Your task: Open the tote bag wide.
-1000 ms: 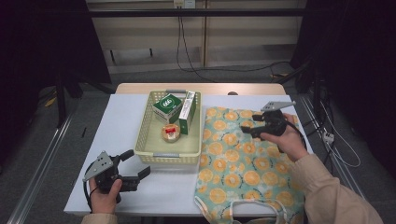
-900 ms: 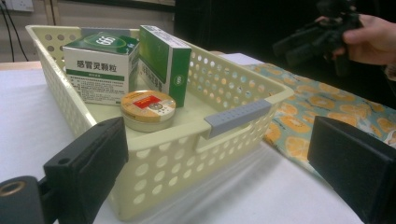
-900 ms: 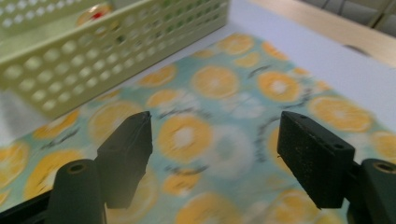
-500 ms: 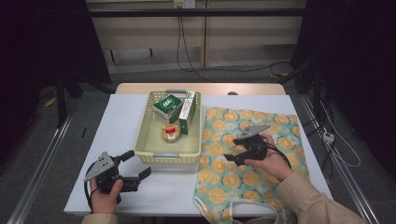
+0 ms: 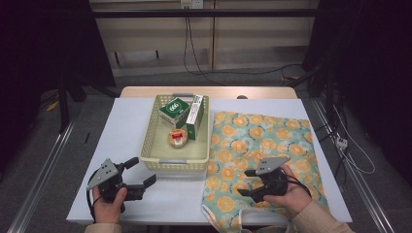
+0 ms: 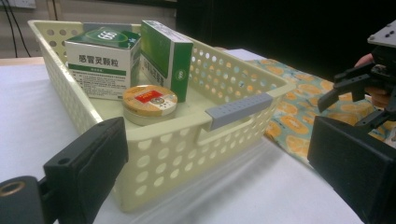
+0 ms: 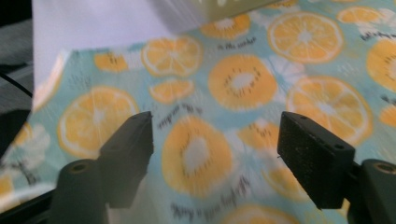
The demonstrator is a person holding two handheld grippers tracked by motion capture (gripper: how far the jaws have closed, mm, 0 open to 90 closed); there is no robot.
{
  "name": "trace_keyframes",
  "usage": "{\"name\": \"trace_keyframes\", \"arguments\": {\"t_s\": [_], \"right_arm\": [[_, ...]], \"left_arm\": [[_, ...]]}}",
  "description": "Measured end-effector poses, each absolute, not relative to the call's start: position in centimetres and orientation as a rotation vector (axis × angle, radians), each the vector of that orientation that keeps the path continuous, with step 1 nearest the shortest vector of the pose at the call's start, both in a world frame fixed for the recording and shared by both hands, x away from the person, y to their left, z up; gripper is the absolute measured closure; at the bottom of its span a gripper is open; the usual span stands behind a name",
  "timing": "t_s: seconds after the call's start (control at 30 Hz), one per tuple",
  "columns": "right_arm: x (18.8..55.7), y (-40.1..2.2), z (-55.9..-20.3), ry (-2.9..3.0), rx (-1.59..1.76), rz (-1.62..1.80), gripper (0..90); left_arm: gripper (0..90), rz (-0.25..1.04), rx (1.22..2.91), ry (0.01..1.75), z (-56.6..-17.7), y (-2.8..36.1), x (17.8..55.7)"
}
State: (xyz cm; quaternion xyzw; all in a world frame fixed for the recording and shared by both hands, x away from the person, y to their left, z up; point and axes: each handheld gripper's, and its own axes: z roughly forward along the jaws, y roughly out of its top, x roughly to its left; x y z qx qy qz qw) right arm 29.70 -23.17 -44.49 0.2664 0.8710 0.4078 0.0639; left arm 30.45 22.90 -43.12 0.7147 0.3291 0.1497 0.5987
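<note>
An orange-slice print cloth (image 5: 262, 141) lies flat on the right half of the white table (image 5: 121, 126). My right gripper (image 5: 244, 183) hovers low over the cloth's near left part, pointing left. It is open, its jaws have just been closing a little, and nothing sits between them; the print (image 7: 261, 84) lies below my right gripper (image 7: 217, 130). My left gripper (image 5: 142, 171) rests open at the near left, aimed at the basket (image 5: 177, 161). In its own view my left gripper (image 6: 215, 140) faces the basket's grey-handled end (image 6: 238, 109).
The cream basket holds a green-and-white box (image 5: 174, 111), an upright green carton (image 5: 195, 116) and a round tin (image 5: 178, 138). The cloth's near edge hangs over the table front (image 5: 228, 221). Cables run on the floor behind the table.
My right gripper has come from the cloth's far right corner toward the near left and sunk closer to the cloth. The left gripper has stayed put.
</note>
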Motion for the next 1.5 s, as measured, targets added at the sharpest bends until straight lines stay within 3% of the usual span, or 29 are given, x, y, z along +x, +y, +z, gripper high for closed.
{"name": "trace_keyframes", "arguments": {"t_s": [0.03,0.07,0.17,0.23,0.3,0.37,0.4,0.47,0.53,0.6,0.93,1.5], "right_arm": [[29.7,-23.2,-44.5,2.630,0.804,1.231,32.9],[29.6,-23.2,-44.9,2.644,0.827,1.232,42.7],[29.6,-22.9,-45.2,2.635,0.816,1.207,42.9],[29.8,-22.6,-45.8,2.616,0.760,1.165,51.9],[29.8,-22.6,-45.8,2.616,0.750,1.160,54.1],[29.6,-22.4,-45.6,2.645,0.731,1.145,66.9],[29.6,-22.4,-45.6,2.645,0.731,1.145,66.9],[29.6,-22.1,-45.5,2.665,0.714,1.138,76.8],[29.6,-22.1,-45.5,2.667,0.715,1.135,78.4],[29.6,-22.0,-45.5,2.666,0.731,1.141,88.7],[29.9,-22.1,-45.3,2.645,0.806,1.177,90.0],[35.6,-23.3,-43.1,2.475,1.007,1.289,90.0]], "left_arm": [[4.9,0.345,1.660,0.767,-43.1,22.8,30.5],[4.9,0.347,1.663,0.764,-43.1,22.8,30.5],[4.9,0.350,1.664,0.763,-43.1,22.6,30.5],[4.9,0.352,1.667,0.757,-43.0,22.6,30.5],[4.9,0.354,1.667,0.758,-43.0,22.7,30.5],[4.9,0.354,1.668,0.759,-43.1,22.8,30.5],[4.9,0.353,1.668,0.760,-43.1,22.8,30.5],[4.9,0.353,1.667,0.760,-43.1,22.7,30.4],[4.9,0.356,1.676,0.756,-43.1,22.8,30.4],[4.9,0.357,1.672,0.757,-43.0,22.7,30.4],[4.9,0.356,1.674,0.752,-43.0,22.6,30.4],[4.9,0.352,1.671,0.759,-43.1,22.8,30.5]]}}
